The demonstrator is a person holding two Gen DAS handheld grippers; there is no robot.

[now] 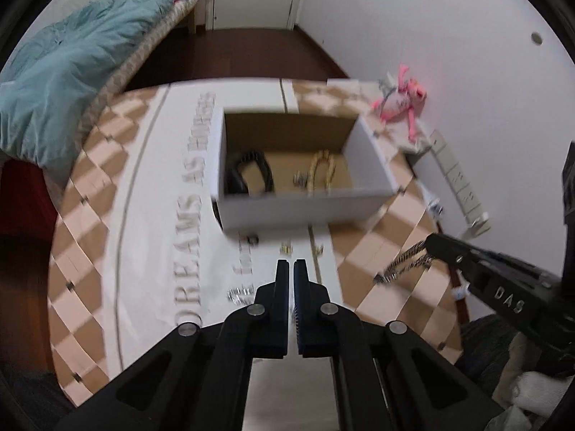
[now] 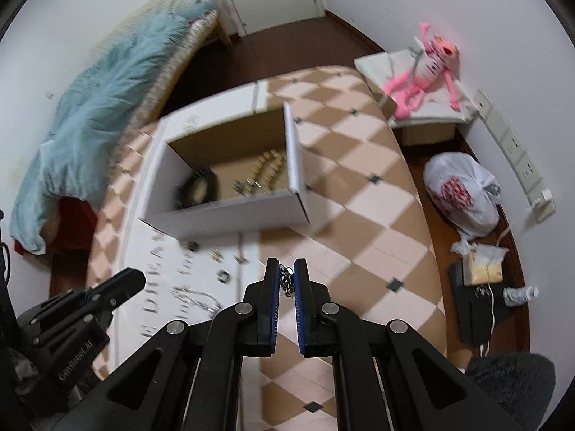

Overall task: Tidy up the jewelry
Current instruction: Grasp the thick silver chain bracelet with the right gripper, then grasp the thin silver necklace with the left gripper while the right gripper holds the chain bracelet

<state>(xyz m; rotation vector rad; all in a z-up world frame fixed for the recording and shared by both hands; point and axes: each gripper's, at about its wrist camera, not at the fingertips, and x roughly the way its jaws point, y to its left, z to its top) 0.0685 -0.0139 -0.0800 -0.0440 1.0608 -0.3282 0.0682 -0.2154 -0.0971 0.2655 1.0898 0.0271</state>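
Observation:
An open white cardboard box [image 1: 305, 208] [image 2: 230, 215] stands on the checkered table. Inside lie a black bracelet [image 1: 251, 172] [image 2: 197, 188], a gold chain [image 1: 321, 170] [image 2: 267, 172] and a small silver piece [image 1: 300, 181]. My right gripper [image 2: 286, 280] is shut on a silver chain [image 2: 286, 282], held above the table in front of the box; the chain [image 1: 404, 264] dangles from it in the left wrist view. My left gripper [image 1: 291, 269] is shut and empty, in front of the box. Another silver chain [image 2: 196, 298] [image 1: 237, 294] and small loose pieces [image 2: 222, 274] [image 1: 285, 249] lie on the white mat.
A white mat [image 1: 161, 215] with lettering covers the table's left part. A bed with a teal blanket [image 1: 72, 82] is at left. A pink plush toy [image 2: 424, 72] sits on a small stand at right. A plastic bag [image 2: 463, 194] lies on the floor.

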